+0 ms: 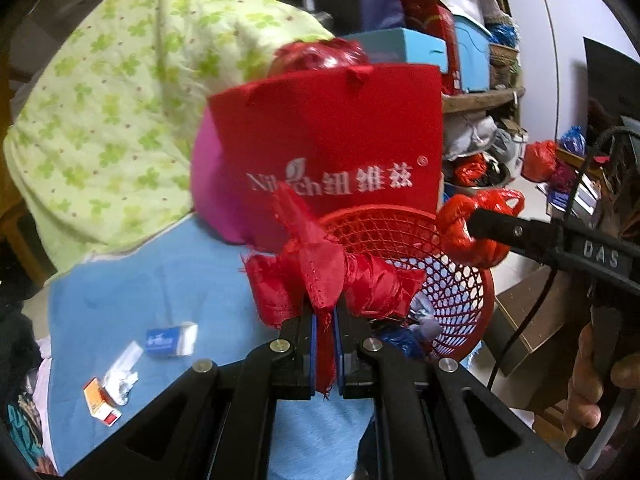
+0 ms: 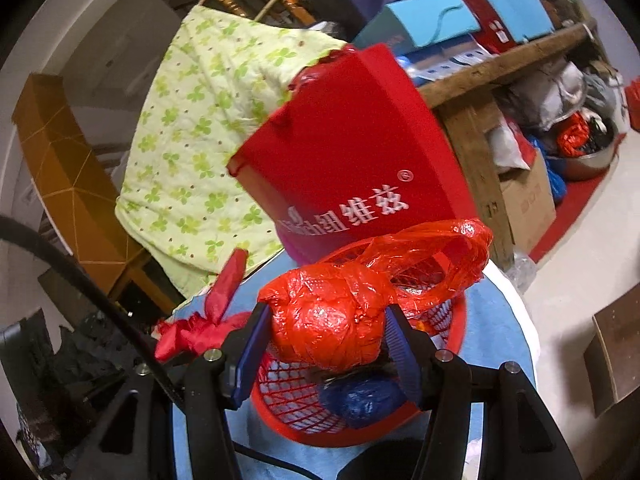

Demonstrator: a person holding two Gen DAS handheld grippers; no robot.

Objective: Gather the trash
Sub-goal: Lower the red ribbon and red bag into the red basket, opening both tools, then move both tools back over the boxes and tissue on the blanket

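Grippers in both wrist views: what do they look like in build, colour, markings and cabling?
Both are black linkage frames with silver round pivot pins. The left gripper and right gripper have blue pads lining black fingers. In the left wrist view, the right gripper's body bears raised "DAS" lettering, with a thin black cable trailing beneath. No sleeve shows.

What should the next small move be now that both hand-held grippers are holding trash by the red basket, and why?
Probably ease the right hand-held gripper open. Its knotted red plastic bag is already above the red basket, which has a blue wad inside, so it should drop in. The left hand-held gripper, shut on a red cloth scrap, sits at the basket's edge and can follow.
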